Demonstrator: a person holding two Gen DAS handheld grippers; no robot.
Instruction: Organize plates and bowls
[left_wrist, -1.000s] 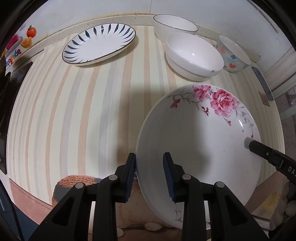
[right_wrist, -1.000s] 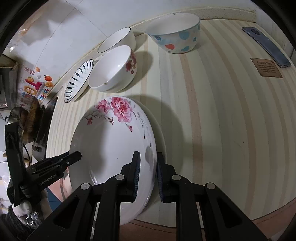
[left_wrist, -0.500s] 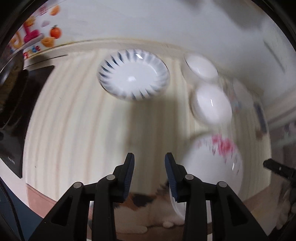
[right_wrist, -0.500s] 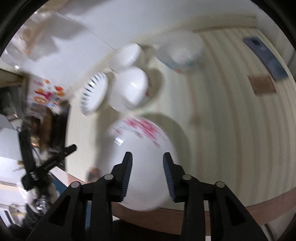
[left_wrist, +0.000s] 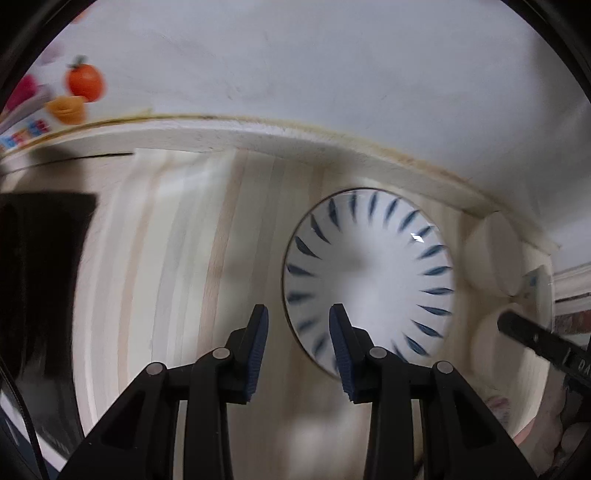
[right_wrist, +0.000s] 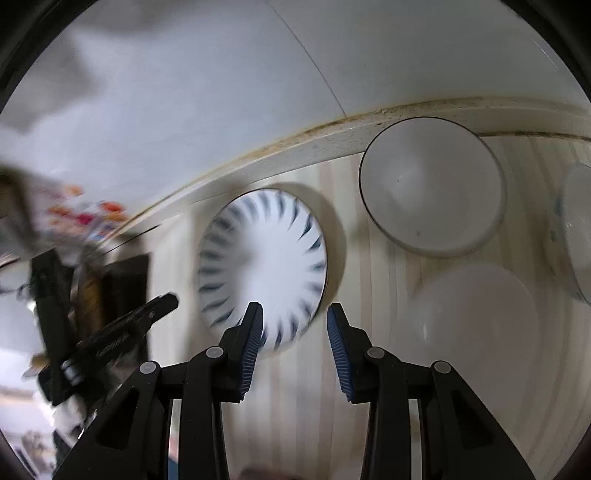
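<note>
A white plate with dark blue radial strokes (left_wrist: 369, 280) lies on the striped counter near the back ledge. My left gripper (left_wrist: 298, 314) hovers open and empty above the plate's left rim, with the rim just by its right finger. The same plate (right_wrist: 264, 266) shows in the right wrist view. There my right gripper (right_wrist: 294, 314) hangs open and empty over the plate's near right edge. Each gripper appears in the other's view: the right gripper (left_wrist: 535, 339) at the right edge, the left gripper (right_wrist: 147, 317) at the left. Both views are motion-blurred.
A dark-rimmed white bowl (right_wrist: 432, 184) stands right of the plate, with a blurred white bowl (right_wrist: 476, 325) in front of it and a spotted bowl (right_wrist: 576, 229) at the far right. A black appliance (left_wrist: 37, 277) lies to the left. The wall carries fruit stickers (left_wrist: 83, 81).
Both grippers let go of the rose-patterned plate and swept left and back to the blue-stroked plate. The right jaws opened wider. The rose plate has left both views.
</note>
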